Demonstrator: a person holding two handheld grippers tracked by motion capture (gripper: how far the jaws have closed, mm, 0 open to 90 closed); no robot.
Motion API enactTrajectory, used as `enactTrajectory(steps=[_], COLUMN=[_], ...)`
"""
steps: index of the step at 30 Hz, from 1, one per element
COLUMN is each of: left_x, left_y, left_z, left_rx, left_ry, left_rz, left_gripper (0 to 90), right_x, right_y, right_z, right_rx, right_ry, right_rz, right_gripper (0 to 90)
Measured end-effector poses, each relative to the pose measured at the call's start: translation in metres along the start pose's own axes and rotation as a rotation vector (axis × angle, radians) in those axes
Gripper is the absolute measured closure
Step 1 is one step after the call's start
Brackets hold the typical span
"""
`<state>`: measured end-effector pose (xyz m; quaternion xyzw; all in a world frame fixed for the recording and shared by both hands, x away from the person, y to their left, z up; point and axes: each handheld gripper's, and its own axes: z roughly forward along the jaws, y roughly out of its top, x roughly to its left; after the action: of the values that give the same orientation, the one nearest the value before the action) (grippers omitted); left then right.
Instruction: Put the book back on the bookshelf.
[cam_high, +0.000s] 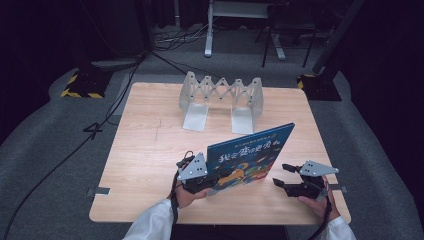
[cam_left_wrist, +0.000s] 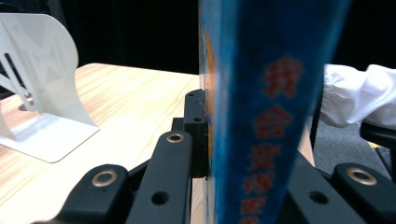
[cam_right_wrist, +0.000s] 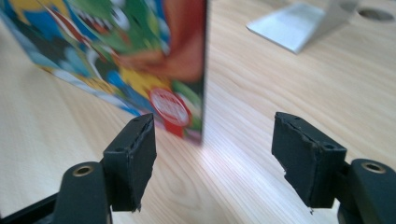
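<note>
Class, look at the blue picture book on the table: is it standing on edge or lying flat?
Standing on edge, tilted. The book rises from the table, its spine clamped in the left gripper.

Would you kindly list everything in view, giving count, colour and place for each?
book: one, blue cover with colourful art, held upright near the table's front centre
rack: one, pale grey, expanding, at the table's far side
table: one, light wood, on grey floor
cables: several, black, on the floor at left
left gripper: one, black, shut on the book's edge
right gripper: one, black, open beside the book's corner
sleeves: two, white, at the near edge
</note>
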<state>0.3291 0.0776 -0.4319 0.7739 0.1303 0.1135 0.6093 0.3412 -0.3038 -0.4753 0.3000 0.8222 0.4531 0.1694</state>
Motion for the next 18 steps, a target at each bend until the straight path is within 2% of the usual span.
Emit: enactTrajectory(steps=[3, 6, 8, 12, 18], left_x=[0.001, 0.003, 0.005, 0.008, 0.014], left_y=[0.0, 0.0, 0.0, 0.001, 0.002], left_z=[0.001, 0.001, 0.002, 0.003, 0.004], left_rx=[-0.004, -0.007, -0.008, -0.001, -0.001], left_ry=[0.01, 0.013, 0.019, 0.047, 0.081], left_rz=[-0.002, -0.008, -0.02, -0.013, -0.027], left_gripper=[81.7, 81.4, 81.3, 80.2, 81.1], right_x=[-0.006, -0.008, -0.008, -0.009, -0.01], right_y=[-0.005, -0.007, -0.008, -0.01, -0.012], right_z=[0.002, 0.003, 0.004, 0.006, 0.008], right_rx=[0.025, 0.024, 0.035, 0.052, 0.075], right_ry=[-0.013, -0.01, -0.014, -0.025, -0.039], right_rz=[0.026, 0.048, 0.048, 0.05, 0.057], right_gripper=[29.7, 29.4, 29.4, 29.5, 30.0])
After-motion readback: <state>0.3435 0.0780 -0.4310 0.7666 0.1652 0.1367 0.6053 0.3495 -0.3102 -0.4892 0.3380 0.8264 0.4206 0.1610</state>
